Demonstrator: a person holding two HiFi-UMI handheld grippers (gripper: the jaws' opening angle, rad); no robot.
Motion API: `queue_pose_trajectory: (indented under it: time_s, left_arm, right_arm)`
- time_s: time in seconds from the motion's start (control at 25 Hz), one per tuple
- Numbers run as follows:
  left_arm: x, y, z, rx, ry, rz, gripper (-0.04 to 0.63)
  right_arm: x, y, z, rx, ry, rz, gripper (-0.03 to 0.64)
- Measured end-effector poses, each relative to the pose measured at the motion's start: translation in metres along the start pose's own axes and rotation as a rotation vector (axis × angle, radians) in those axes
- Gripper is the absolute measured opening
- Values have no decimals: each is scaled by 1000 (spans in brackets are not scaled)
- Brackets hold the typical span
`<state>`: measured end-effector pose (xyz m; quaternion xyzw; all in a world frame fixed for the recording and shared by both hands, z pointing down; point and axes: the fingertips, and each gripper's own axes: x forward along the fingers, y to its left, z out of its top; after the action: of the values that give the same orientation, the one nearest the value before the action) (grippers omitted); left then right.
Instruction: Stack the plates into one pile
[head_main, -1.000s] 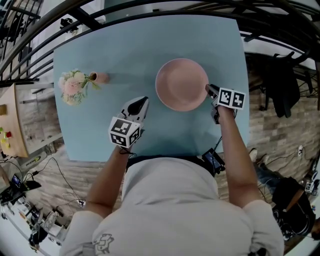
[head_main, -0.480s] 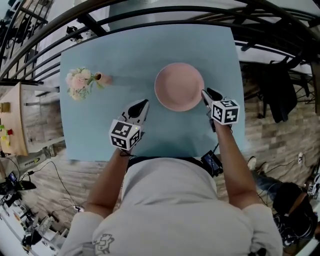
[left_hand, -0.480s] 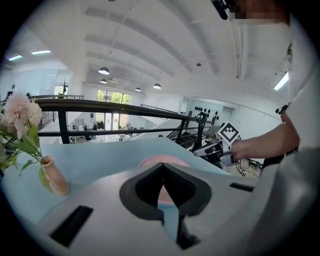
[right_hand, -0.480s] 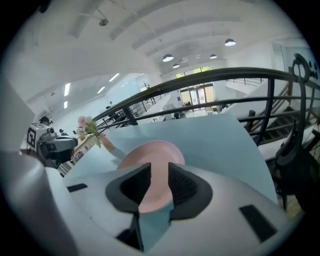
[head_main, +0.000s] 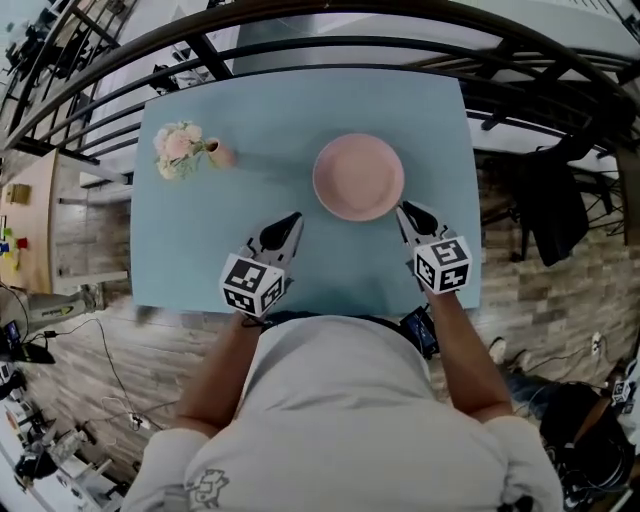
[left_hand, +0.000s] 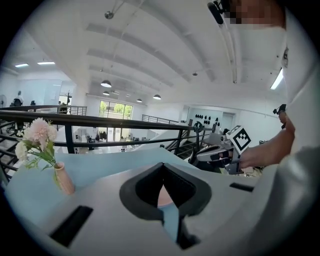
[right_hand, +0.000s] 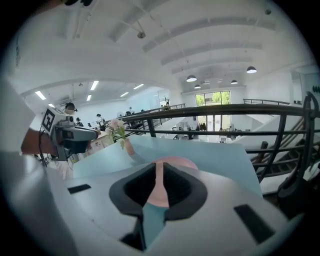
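With the round pink plates (head_main: 358, 178) lying as one pile mid-table on the pale blue tabletop (head_main: 290, 120), stacking looks done; the left gripper (head_main: 294, 217), jaws together, and right gripper (head_main: 402, 209), jaws just closed to a slit, hold nothing and need only keep clear

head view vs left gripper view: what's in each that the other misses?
Head view only: the whole pink plate, the left gripper from outside, the person's torso, the floor.
Left gripper view only: ceiling lights, far windows.
Both: blue table, flower vase, railing, and the right gripper, whose fingers have just been closing with nothing between them. The left gripper view gets just a sliver of plate.
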<state>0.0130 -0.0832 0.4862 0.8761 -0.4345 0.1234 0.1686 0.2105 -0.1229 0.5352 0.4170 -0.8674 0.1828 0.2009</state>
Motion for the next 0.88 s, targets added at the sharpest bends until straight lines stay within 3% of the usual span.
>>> queue_pose_trajectory:
  time_s: [0.32,0.88]
  left_arm:
    - [-53,-28,12,12,-75,15,5]
    - [-156,-51,18,90,-129,-60,5]
  right_arm:
    - [-43,57,9,-103,-86,58,9]
    - [-111,169,28,-203,-223,45,5]
